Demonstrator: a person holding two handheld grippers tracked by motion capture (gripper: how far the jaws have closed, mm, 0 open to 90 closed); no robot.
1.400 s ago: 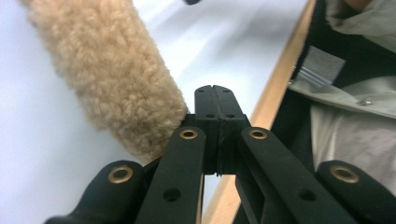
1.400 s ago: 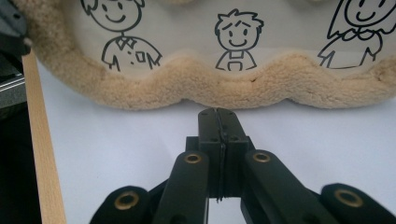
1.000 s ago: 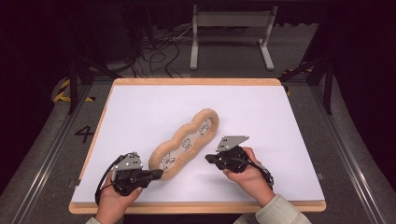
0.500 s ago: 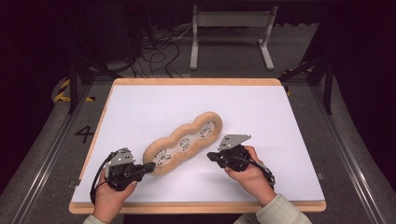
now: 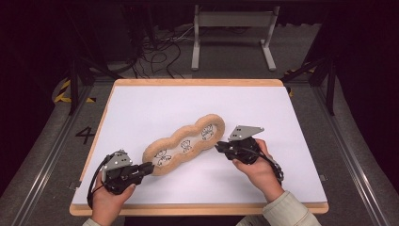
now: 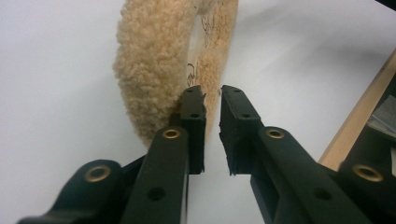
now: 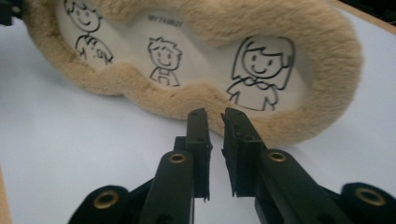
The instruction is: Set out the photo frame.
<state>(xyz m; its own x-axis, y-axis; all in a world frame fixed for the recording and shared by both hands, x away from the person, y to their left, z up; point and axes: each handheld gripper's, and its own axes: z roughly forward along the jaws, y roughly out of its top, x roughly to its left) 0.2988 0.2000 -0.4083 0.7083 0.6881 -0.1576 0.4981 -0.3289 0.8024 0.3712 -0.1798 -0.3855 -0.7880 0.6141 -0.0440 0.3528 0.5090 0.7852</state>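
A white worktop (image 5: 155,106) stands in a dark room; the fuzzy picture frame (image 5: 186,142) lies diagonally near its front edge; the left hand-held gripper (image 5: 147,168) and right hand-held gripper (image 5: 219,148) have just parted their jaws slightly, letting go at either end; next, probably, both withdraw.

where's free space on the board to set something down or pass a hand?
The far half of the white board, between its far wooden edge and the fluffy frame, is bare. So is the right strip beyond the right gripper. The near middle is crowded: the frame lies diagonally between the left gripper and the right one, leaving only a small gap between the hands.
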